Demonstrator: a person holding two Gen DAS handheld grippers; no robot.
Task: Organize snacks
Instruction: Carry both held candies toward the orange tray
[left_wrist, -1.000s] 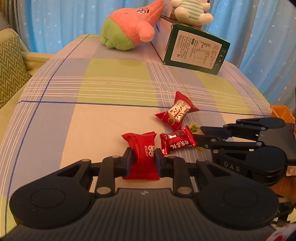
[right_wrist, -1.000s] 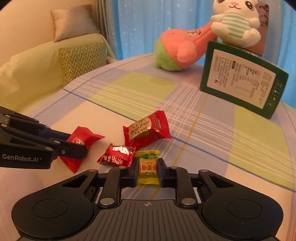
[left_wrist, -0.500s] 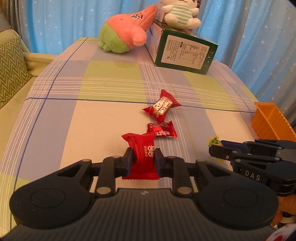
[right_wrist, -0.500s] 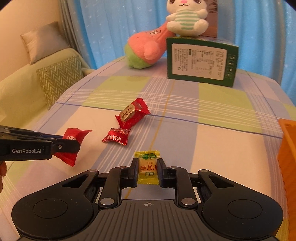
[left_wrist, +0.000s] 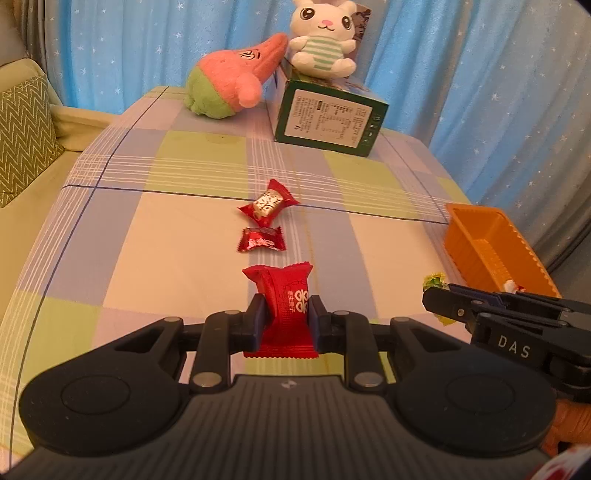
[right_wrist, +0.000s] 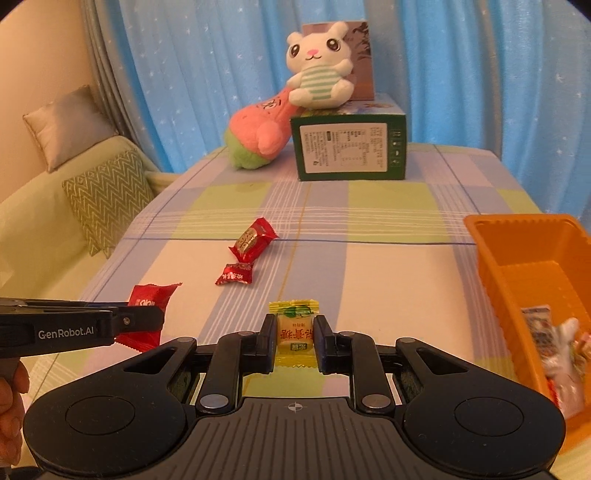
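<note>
My left gripper (left_wrist: 286, 308) is shut on a red snack packet (left_wrist: 286, 295) and holds it above the table. My right gripper (right_wrist: 295, 328) is shut on a yellow candy (right_wrist: 295, 332), also lifted. Two red candies lie on the checked tablecloth: a larger one with a gold label (left_wrist: 267, 203) (right_wrist: 253, 240) and a small shiny one (left_wrist: 261, 239) (right_wrist: 234, 275). An orange basket (right_wrist: 532, 266) (left_wrist: 491, 251) stands at the right with several snacks inside. The left gripper shows in the right wrist view (right_wrist: 147, 321), and the right gripper in the left wrist view (left_wrist: 436, 299).
A green box (right_wrist: 349, 147) stands at the table's far end with a white rabbit plush (right_wrist: 317, 79) on it and a pink-and-green plush (right_wrist: 258, 136) beside it. A sofa with a zigzag cushion (right_wrist: 107, 195) is to the left. Blue curtains hang behind.
Both grippers have lifted and pulled back from the candies with their snacks held. The right gripper has swung right, bringing the orange basket into view.
</note>
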